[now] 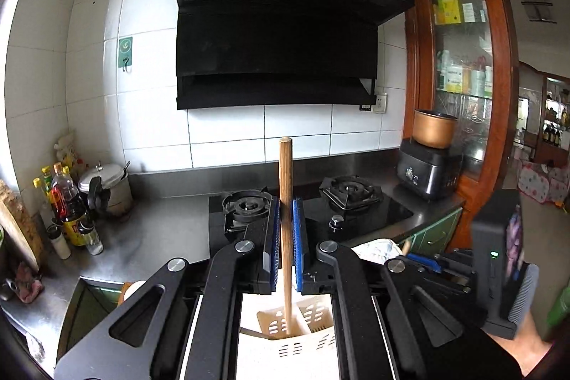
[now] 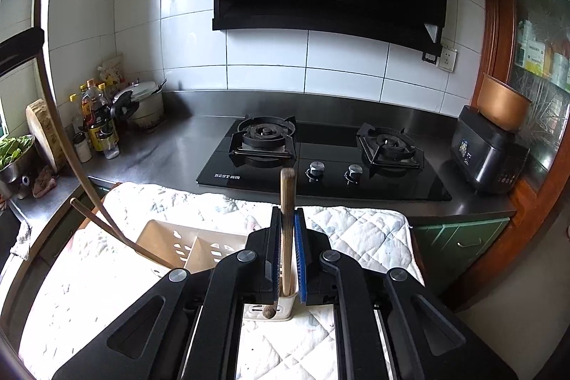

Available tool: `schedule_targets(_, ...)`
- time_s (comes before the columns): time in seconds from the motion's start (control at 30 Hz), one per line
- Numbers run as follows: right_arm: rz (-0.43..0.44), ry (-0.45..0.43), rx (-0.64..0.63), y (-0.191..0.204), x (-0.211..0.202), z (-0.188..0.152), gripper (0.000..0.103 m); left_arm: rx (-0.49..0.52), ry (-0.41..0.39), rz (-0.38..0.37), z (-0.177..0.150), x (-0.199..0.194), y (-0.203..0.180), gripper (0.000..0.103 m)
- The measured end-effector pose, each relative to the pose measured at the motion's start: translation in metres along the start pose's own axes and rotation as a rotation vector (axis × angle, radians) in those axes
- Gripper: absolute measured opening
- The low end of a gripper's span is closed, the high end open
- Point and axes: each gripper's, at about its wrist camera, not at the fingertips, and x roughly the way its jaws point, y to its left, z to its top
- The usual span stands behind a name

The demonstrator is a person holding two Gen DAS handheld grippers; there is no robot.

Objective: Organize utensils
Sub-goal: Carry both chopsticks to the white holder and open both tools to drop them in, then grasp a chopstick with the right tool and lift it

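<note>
My left gripper (image 1: 285, 244) points a little below level, its blue pads (image 1: 298, 230) closed tight on a wooden chopstick (image 1: 285, 202) that stands upright between them. My right gripper (image 2: 288, 251) tilts down more steeply, pads (image 2: 301, 248) likewise clamped on another upright wooden chopstick (image 2: 287, 202). In the left view, my right gripper shows low on the right.
</note>
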Motion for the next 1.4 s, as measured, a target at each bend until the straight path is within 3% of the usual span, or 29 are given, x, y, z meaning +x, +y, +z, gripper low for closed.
schedule_targets(0.37, 0.015, -0.052, -0.024, 0.005, -0.021, -0.007, 0.01, -0.038, 0.088, 0.01, -0.038, 0.05, 0.016, 0.005)
schedule_targets(0.73, 0.057, -0.109, 0.044, 0.002, -0.083, -0.032, 0.036, -0.03, 0.124, -0.03, -0.049, 0.032, 0.014, 0.009)
schedule_targets(0.87, 0.08, -0.086, 0.072, 0.003, -0.106, -0.062, 0.041, -0.032, 0.103, -0.042, -0.055, 0.0, 0.011, 0.026)
schedule_targets(1.27, 0.175, 0.06, 0.094, 0.034, -0.136, -0.191, 0.04, -0.06, 0.138, -0.066, -0.118, -0.099, 0.018, 0.026)
schedule_targets(1.4, 0.207, 0.131, 0.082, 0.055, -0.134, -0.232, 0.032, -0.094, 0.179, -0.057, -0.153, -0.122, 0.026, 0.026)
